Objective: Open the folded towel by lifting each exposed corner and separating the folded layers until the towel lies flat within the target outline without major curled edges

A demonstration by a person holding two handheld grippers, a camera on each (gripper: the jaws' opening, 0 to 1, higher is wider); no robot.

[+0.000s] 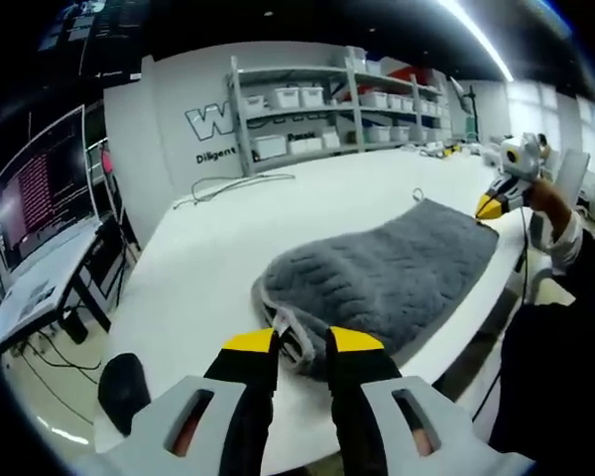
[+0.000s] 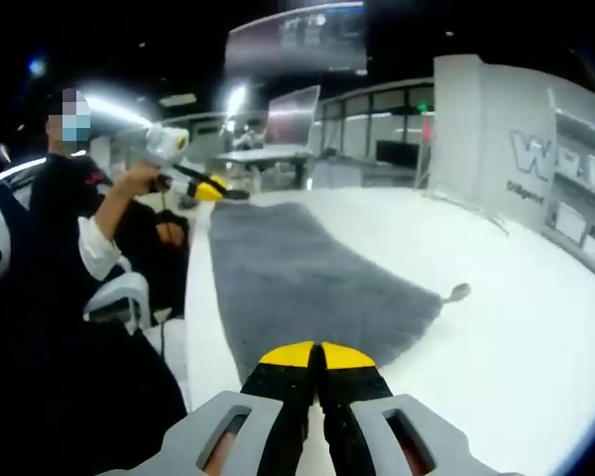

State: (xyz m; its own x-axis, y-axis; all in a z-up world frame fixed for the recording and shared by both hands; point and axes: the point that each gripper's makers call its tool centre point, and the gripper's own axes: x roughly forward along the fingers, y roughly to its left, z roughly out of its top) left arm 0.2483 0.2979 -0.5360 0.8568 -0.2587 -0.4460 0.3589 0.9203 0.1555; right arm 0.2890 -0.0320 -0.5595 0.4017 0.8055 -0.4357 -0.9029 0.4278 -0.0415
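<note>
A grey towel point(image 1: 387, 273) lies lengthwise on the white table point(image 1: 208, 268), its near end bunched with a pale hem showing. In the left gripper view my left gripper point(image 1: 302, 344) holds that bunched corner between its yellow-tipped jaws. At the far end my right gripper point(image 1: 491, 206), in a person's hand, rests on the towel's far corner. In the right gripper view the towel point(image 2: 307, 283) stretches flat and away from me. There my right gripper point(image 2: 317, 355) is shut at the near edge, and my left gripper point(image 2: 210, 188) sits at the far end.
A small loop tag point(image 1: 416, 195) pokes out beside the towel. A dark cable point(image 1: 233, 183) trails over the table's back part. Shelves with white bins point(image 1: 327, 119) stand behind, and a desk with a monitor point(image 1: 40, 188) is at the left. The person point(image 2: 79, 297) stands along the table's long edge.
</note>
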